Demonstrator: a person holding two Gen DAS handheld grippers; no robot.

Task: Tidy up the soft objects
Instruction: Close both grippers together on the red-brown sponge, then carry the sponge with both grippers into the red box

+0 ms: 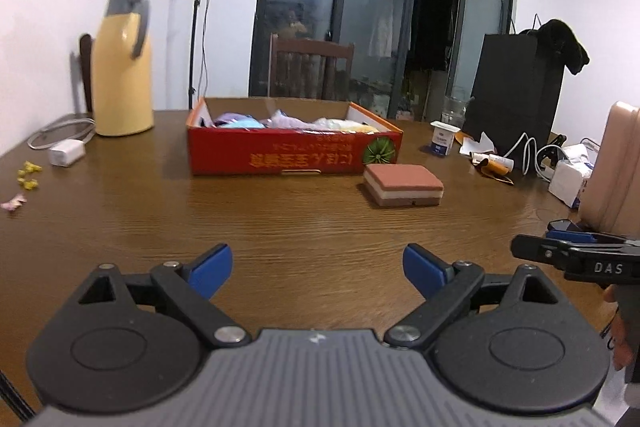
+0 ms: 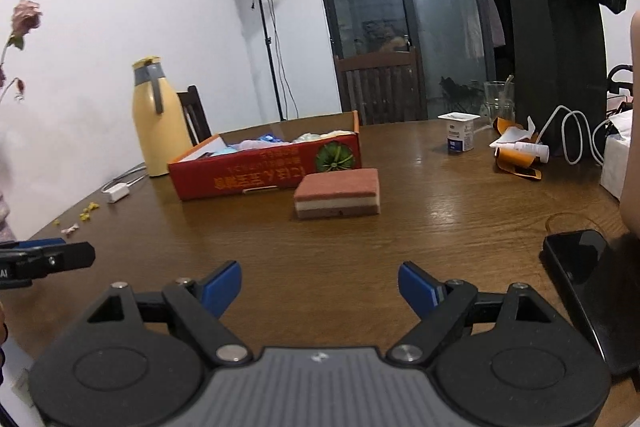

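A layered brown, white and dark sponge block [image 1: 403, 184] lies on the wooden table just right of a red cardboard box [image 1: 280, 157] that holds several pastel soft items [image 1: 280, 121]. It also shows in the right wrist view [image 2: 338, 193], in front of the box [image 2: 260, 175]. My left gripper [image 1: 318, 271] is open and empty, low over the table's near side. My right gripper [image 2: 320, 289] is open and empty too, well short of the sponge. Each gripper's tip shows at the edge of the other's view.
A yellow thermos [image 1: 120, 63] stands at the back left, with a white charger [image 1: 66, 153] and small scraps nearby. A yogurt cup [image 2: 459, 131], a glass, wrappers, white cables and a black bag [image 2: 560, 67] crowd the right. A black phone [image 2: 588, 279] lies near right.
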